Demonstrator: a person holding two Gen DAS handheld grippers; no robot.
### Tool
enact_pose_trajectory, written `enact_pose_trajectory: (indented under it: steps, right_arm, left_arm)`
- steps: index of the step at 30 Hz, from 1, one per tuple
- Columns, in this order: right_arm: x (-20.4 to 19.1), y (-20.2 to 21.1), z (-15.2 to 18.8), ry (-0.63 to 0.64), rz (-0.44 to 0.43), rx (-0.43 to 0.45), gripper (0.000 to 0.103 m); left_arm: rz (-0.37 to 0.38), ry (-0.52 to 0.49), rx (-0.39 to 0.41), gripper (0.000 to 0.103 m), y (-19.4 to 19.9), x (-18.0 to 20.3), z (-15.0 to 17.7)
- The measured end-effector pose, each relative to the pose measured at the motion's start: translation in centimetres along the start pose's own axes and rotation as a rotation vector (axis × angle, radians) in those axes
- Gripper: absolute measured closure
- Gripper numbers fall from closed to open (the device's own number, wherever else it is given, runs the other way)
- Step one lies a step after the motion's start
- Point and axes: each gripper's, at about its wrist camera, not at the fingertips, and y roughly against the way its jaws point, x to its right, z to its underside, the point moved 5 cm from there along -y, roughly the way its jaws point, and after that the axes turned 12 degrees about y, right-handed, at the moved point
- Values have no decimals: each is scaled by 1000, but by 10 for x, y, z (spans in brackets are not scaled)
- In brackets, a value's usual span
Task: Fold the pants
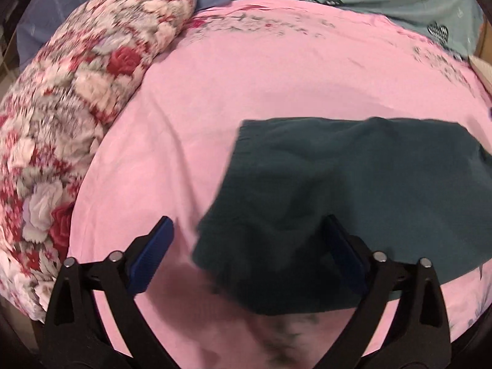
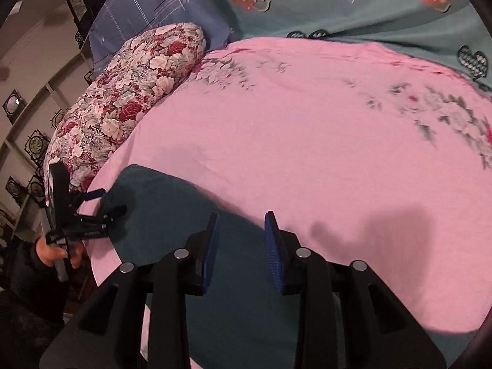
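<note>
Nearest in the left wrist view, the left gripper (image 1: 246, 258) has its jaws spread wide and released, straddling the near corner of the dark teal cloth pants (image 1: 353, 190) without pinching it; that reads as an approach to a corner or a let-go after a fold, and which one cannot be told. In the right wrist view the right gripper (image 2: 241, 252) stands part-way open above the cloth with nothing between its blue pads, so it holds nothing.

The pants lie as one flat, roughly rectangular bundle on the pink floral-edged bed sheet (image 1: 276, 86), near the bed's front edge, apparently already folded at least once. Beyond them sits a rolled red-and-white rose-print quilt (image 1: 92, 92), and farthest a grey-green heart-print cover (image 2: 338, 6).

Counted: two grippers, one pair of pants, one quilt.
</note>
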Motion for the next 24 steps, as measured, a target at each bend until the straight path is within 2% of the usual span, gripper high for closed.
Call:
enact_pose_trajectory:
  steps: [2, 5, 8, 11, 12, 14, 18, 22, 24]
  right_arm:
    - [0, -28, -9, -25, -36, -59, 72]
    - [-7, -53, 0, -71, -152, -166, 72]
    - [-40, -49, 23, 8, -232, -251, 72]
    - [-52, -39, 37, 36, -254, -276, 70]
    - [-50, -38, 37, 29, -255, -270, 70]
    - [-42, -37, 37, 4, -250, -260, 69]
    - [-35, -44, 39, -51, -297, -265, 67]
    - [-34, -43, 39, -82, -379, -272, 56]
    - [-27, -42, 32, -126, -409, -261, 55]
  left_arm:
    - [15, 23, -11, 2, 2, -13, 2]
    - [4, 12, 7, 3, 15, -13, 5]
    - [81, -69, 80, 4, 45, 17, 1]
    - [141, -204, 134, 3, 61, 69, -2]
    - [165, -257, 128, 3, 58, 91, 0]
    - [162, -310, 115, 3, 46, 119, 2]
    - [184, -335, 34, 3, 12, 156, 6]
    - [241, -271, -26, 2, -3, 150, 5]
    - [268, -243, -53, 2, -6, 147, 6]
